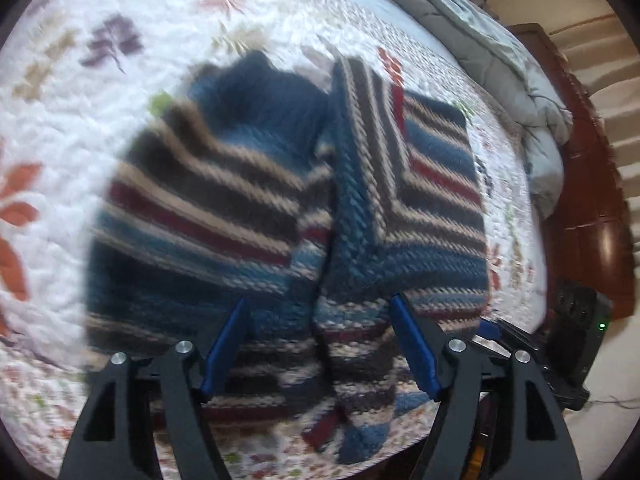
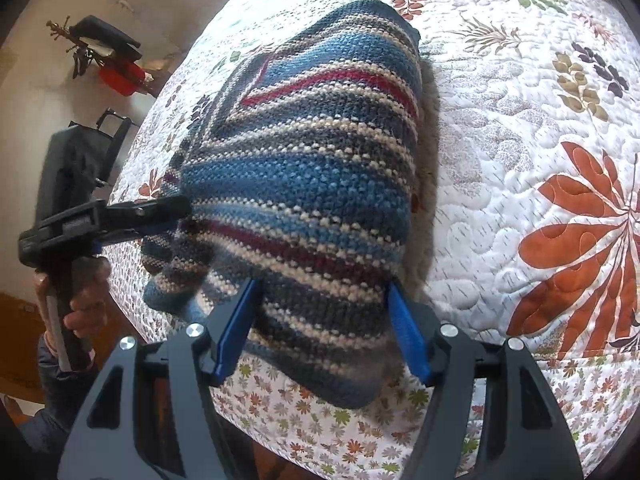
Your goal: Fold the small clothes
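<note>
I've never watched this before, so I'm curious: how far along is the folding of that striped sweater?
Partly done, it seems. The striped sweater lies on the quilt with its sides already turned inward, meeting in a ridge down the middle. Right now neither tool grips it: the left gripper and right gripper both stand open over the near edge. What probably remains is doubling it over and tidying the loose bit hanging at the near end.

Ahead of the right gripper [image 2: 322, 328] the sweater [image 2: 304, 184] fills the way; bare quilt [image 2: 500, 208] lies open to its right, while the left gripper [image 2: 176, 208] blocks its left.
</note>
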`<state>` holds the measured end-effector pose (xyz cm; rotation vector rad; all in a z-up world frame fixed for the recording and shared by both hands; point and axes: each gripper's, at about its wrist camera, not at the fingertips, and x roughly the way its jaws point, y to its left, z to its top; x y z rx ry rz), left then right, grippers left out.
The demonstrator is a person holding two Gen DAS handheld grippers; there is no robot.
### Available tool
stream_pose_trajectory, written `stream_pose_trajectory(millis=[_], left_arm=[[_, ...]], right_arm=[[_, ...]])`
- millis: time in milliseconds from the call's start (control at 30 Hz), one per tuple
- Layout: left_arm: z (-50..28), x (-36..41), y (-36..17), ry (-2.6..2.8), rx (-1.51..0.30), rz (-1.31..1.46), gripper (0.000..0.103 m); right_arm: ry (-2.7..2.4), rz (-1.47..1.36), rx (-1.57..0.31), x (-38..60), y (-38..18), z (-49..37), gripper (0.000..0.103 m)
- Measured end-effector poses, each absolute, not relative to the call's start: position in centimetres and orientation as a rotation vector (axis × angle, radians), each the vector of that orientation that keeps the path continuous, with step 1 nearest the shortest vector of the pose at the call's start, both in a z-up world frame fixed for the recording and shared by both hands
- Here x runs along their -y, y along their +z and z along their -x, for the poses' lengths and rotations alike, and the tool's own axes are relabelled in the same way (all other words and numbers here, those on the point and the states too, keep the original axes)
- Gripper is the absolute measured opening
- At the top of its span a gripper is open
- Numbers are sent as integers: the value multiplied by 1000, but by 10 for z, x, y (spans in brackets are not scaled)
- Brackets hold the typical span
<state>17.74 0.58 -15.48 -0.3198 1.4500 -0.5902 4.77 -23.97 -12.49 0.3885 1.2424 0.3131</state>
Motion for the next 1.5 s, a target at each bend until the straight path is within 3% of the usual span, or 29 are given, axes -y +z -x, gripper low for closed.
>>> stream_pose_trajectory(millis=[200,500,633,1167,1267,1500], left_arm=[[-178,2,-165,-624,-1472,366,71],[-178,21,-157,-581,-1467,310,34],[-172,26,-142,-544,-1428,255,28],[-171,-43,-39,-499,-1169,163,24],[-176,-64,-50,-442,-1179,158,24],[-188,-89,-138,-416,-1342,246,26]], right_arm=[[314,-383,-1245,239,-123,-47,66],[312,-373,-1251,238,-121,-46,66],[300,-365,-1256,240,-118,-43,66],[345,-350,-1233,230,-102,-38,66],[367,-340,-1240,220,-104,-40,66],[368,-310,-1268,201,-112,-49,66]])
